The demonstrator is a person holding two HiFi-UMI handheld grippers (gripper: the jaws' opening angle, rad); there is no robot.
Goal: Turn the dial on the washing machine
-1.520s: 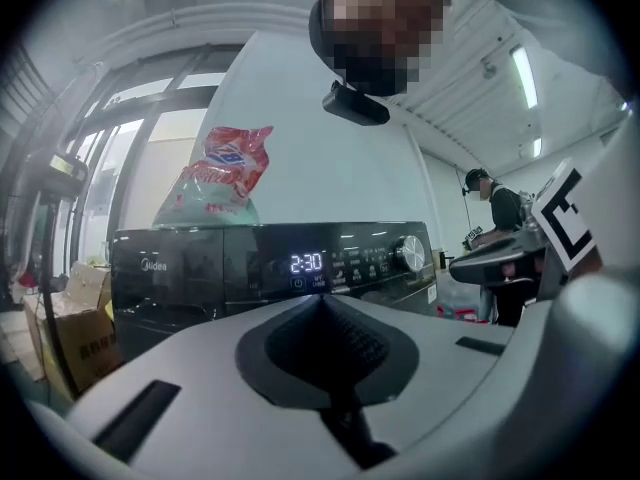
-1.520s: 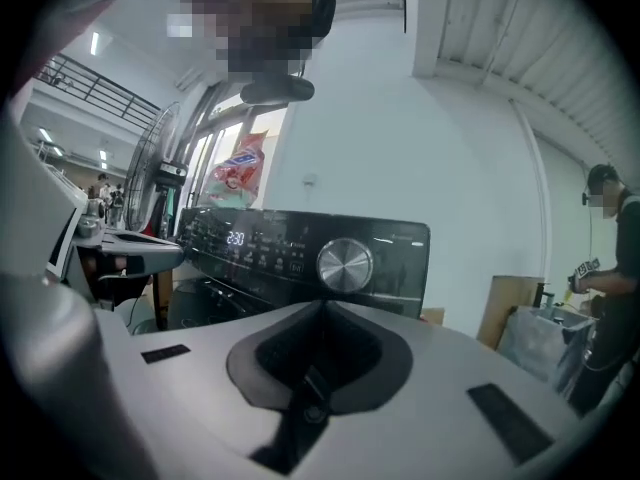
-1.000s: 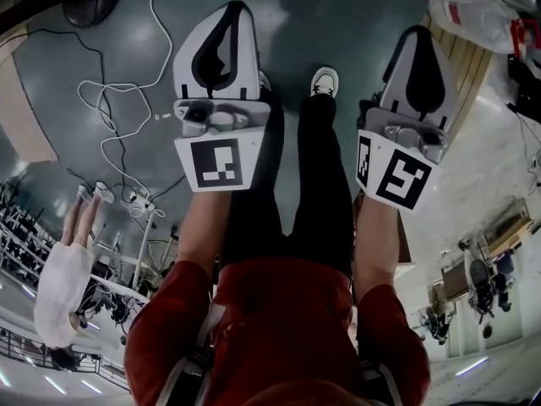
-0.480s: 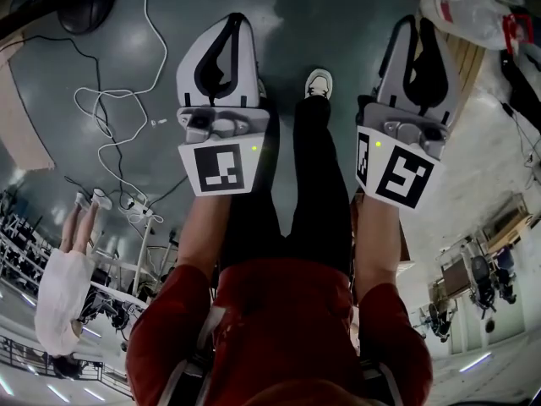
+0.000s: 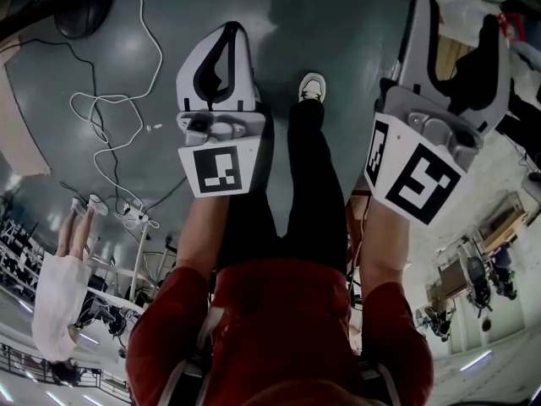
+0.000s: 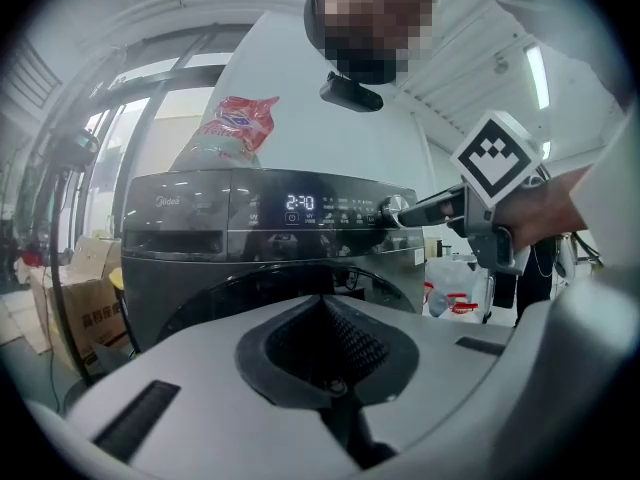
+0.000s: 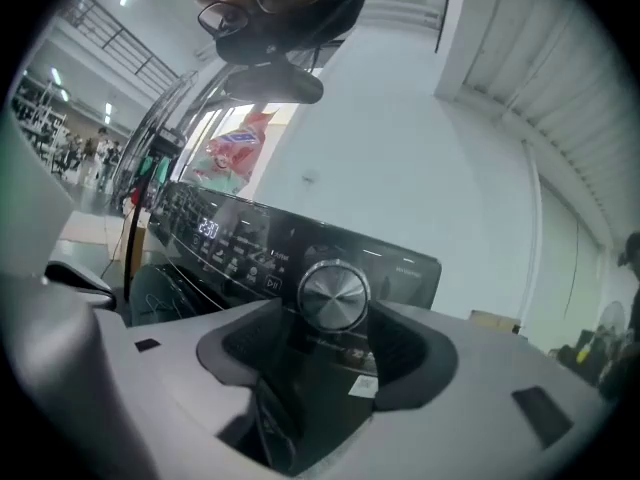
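Right hand-held gripper (image 7: 335, 332) is released: its jaws have just been opening and now stand wide apart. The round silver dial (image 7: 335, 294) sits in the gap at their far end, and neither pad presses on it. The dial is on the right part of the dark control panel of the washing machine (image 6: 200, 238), to the right of a lit display (image 6: 300, 202) and rows of small buttons. From the left gripper view, the right hand-held gripper reaches in from the right up to the dial, its marker cube (image 6: 497, 158) behind it.

Left hand-held gripper (image 6: 322, 303) is clenched on nothing, jaws together, pointing at the machine's front from a little way back.

A red bag (image 6: 235, 128) lies on top of the machine, and cardboard boxes (image 6: 85, 308) stand to its left. In the head view a white cable (image 5: 110, 142) trails over the grey floor (image 5: 338, 24).
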